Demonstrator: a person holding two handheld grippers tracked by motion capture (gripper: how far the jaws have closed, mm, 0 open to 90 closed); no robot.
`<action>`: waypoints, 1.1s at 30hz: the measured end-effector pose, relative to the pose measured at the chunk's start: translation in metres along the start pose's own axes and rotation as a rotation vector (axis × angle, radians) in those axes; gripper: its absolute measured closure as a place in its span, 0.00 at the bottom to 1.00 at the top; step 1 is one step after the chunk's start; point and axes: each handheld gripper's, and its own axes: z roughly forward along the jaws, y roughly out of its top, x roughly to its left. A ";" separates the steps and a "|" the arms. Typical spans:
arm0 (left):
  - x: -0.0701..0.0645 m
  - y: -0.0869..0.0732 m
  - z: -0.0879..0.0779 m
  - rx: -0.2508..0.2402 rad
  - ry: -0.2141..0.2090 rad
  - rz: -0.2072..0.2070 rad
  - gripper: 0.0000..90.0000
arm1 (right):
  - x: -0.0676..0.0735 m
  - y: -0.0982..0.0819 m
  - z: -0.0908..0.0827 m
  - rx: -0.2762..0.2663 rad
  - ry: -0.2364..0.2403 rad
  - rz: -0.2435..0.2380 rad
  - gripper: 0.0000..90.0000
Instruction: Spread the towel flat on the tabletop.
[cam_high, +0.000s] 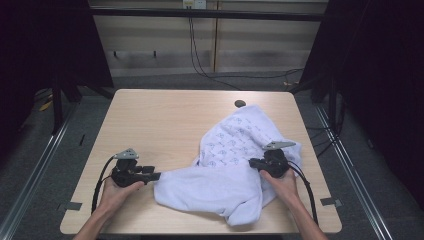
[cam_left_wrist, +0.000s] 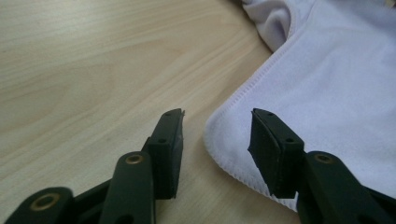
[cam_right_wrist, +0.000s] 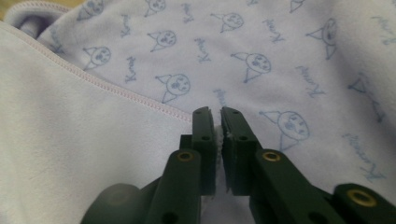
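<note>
A light wooden table (cam_high: 165, 120) stands on a grey floor (cam_high: 30, 150), with cables (cam_high: 210, 70) trailing behind its far edge. A pale lavender towel (cam_high: 225, 165) lies crumpled across the table's right half, its upper part printed with small blue faces, its near part plain side up. A small dark disc (cam_high: 240, 103) sits near the far edge, just beyond the towel. The left hand-held gripper (cam_high: 152, 176) rests low at the towel's left corner; in the left gripper view its jaws stand apart, that hemmed corner (cam_left_wrist: 224, 140) between them. The right hand-held gripper (cam_high: 251, 162) lies over the towel's right side, jaws pinched together on a fold of towel (cam_right_wrist: 218, 135).
</note>
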 end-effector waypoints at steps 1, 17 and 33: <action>-0.001 0.000 0.000 -0.002 -0.005 0.003 0.57 | -0.001 -0.001 -0.002 0.000 0.007 0.011 0.95; -0.011 0.007 0.018 0.031 -0.021 0.053 0.95 | -0.009 -0.009 -0.026 -0.054 0.061 0.027 0.97; -0.022 0.079 -0.024 -0.307 -0.070 0.045 0.98 | -0.036 0.047 -0.080 -0.310 0.014 0.073 0.98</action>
